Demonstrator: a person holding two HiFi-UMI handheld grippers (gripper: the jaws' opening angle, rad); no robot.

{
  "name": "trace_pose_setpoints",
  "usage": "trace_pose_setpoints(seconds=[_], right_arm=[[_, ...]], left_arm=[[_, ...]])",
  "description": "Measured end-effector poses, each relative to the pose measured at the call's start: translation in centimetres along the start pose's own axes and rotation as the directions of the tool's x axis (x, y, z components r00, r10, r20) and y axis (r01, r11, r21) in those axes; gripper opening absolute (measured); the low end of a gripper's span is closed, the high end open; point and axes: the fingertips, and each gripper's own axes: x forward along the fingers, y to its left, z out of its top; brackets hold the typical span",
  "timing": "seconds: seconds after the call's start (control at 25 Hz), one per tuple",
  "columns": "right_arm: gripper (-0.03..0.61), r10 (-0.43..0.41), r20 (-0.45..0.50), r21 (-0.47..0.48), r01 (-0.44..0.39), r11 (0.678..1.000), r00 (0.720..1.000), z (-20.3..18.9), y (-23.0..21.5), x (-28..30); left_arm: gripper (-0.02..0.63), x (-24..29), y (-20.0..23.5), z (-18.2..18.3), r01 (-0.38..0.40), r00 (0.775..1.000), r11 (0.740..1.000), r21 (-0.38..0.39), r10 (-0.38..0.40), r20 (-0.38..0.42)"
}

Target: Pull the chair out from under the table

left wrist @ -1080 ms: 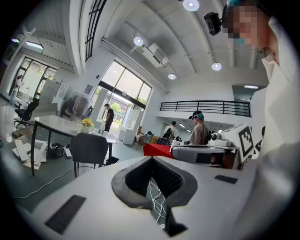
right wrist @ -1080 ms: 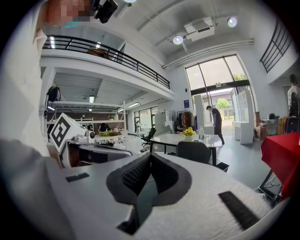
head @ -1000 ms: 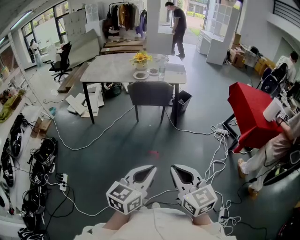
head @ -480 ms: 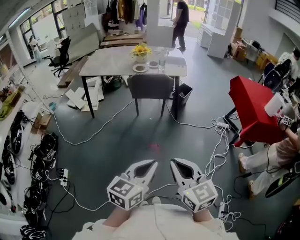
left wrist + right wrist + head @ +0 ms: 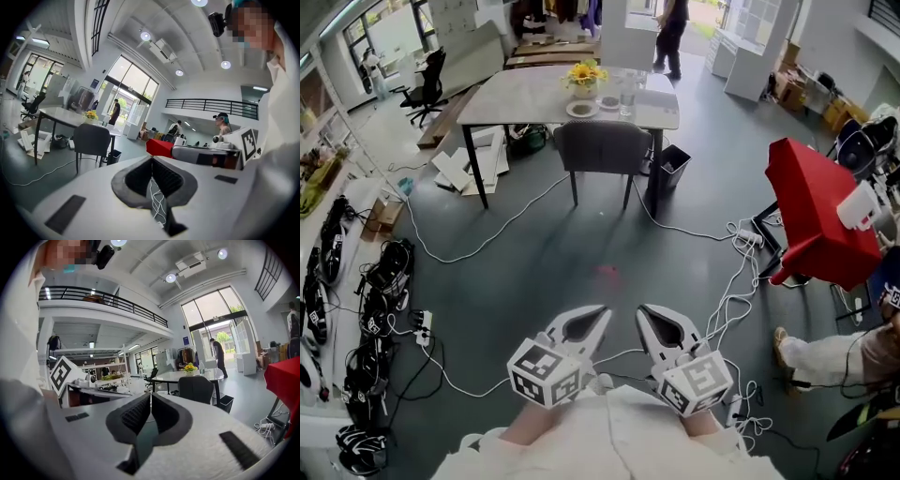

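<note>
closed hand-held gripper [image 5: 151,158], distant chair [image 5: 92,140], table [image 5: 61,115]

Chair [image 5: 604,148] dark grey; table [image 5: 516,98] pale grey; flowers [image 5: 586,71] yellow; cloth [image 5: 816,220] red.

chair [image 5: 602,148] seat unseen beneath table [image 5: 520,98]

We see white cables [image 5: 734,286] snaking across the grey floor [image 5: 544,272], a red-draped stand [image 5: 816,220] at its right edge, a black bin [image 5: 673,169], scattered white boards [image 5: 473,173], black gear [image 5: 386,286] along the left edge, and a person [image 5: 672,30] standing at the far doorway.
</note>
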Motion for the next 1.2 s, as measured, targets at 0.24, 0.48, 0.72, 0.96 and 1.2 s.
trace_pose_setpoints(seconds=[0.24, 0.48, 0.72, 0.96, 1.2], right_arm=[[0.005, 0.028, -0.031, 0.042, -0.027, 0.999, 0.999, -1.5, -1.6, 1.2], [0.005, 0.028, -0.037, 0.047, -0.026, 0.999, 0.999, -1.4, -3.4, 4.1], [0.005, 0.03, -0.038, 0.048, -0.028, 0.998, 0.999, -0.2, -6.3, 10.2], [0.005, -0.016, -0.013, 0.02, 0.016, 1.0, 1.0, 3.3, -10.3, 17.3], [0.005, -0.054, 0.042, 0.022, 0.054, 0.998, 0.998, 6.6, -13.6, 24.3]], left_arm=[[0.015, 1.3, 1.4, -0.5, -0.025, 1.0, 0.999, -0.024, 0.025, -0.018], [0.015, 3.9, 3.8, 0.4, -0.015, 0.999, 1.0, -0.012, 0.014, -0.033], [0.015, 7.5, 8.9, 3.0, 0.004, 0.999, 1.0, 0.002, -0.004, -0.046], [0.015, 11.9, 15.8, 8.3, 0.033, 0.999, 0.999, 0.033, -0.031, -0.043], [0.015, 15.6, 22.2, 12.7, 0.037, 0.998, 0.995, 0.09, -0.032, -0.054]])
